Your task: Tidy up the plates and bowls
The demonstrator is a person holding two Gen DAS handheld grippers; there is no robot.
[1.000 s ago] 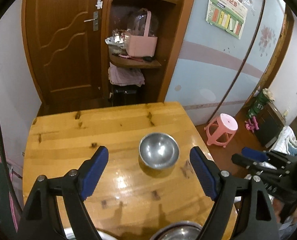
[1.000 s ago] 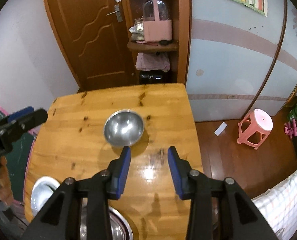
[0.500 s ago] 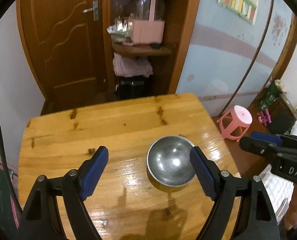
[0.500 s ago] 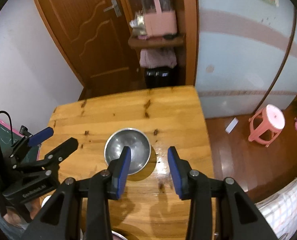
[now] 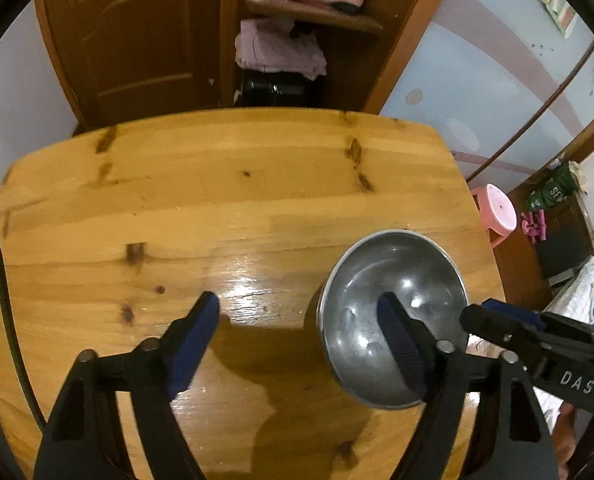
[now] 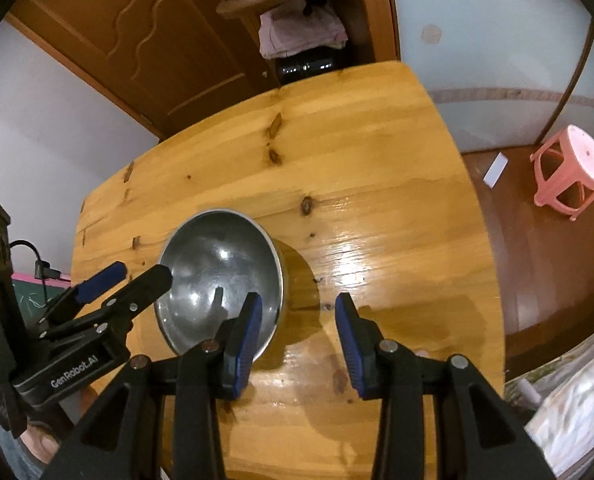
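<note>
- Bowl (image 5: 393, 312): steel, upright, on the wooden table (image 5: 225, 200), toward its right edge in the left wrist view.
- Left gripper (image 5: 297, 344): jaws spread wide, nothing between them but bare table.
- Its right finger (image 5: 401, 348) lies over the bowl's opening in the left wrist view; whether it touches the metal, cannot tell. Left finger sits well off to the bowl's left, over wood.
- So the bowl's near-left rim falls between the left gripper's fingers, the bulk of the bowl lying to the right of the gap.
- Right gripper (image 6: 299, 336): jaws parted to a middling width, holding nothing.
- Its left finger (image 6: 245, 340) overlaps the bowl's (image 6: 221, 280) near rim in the right wrist view; contact cannot be told. Right finger stands over bare table (image 6: 377, 200), apart from the bowl.
- Bowl lies ahead and left of the right gripper's gap.
- Left gripper (image 6: 133, 276) shows in the right wrist view at the bowl's left rim, one finger tip reaching over the rim.
- Pink stool (image 6: 569, 172) on the floor, well to the right of the table.
</note>
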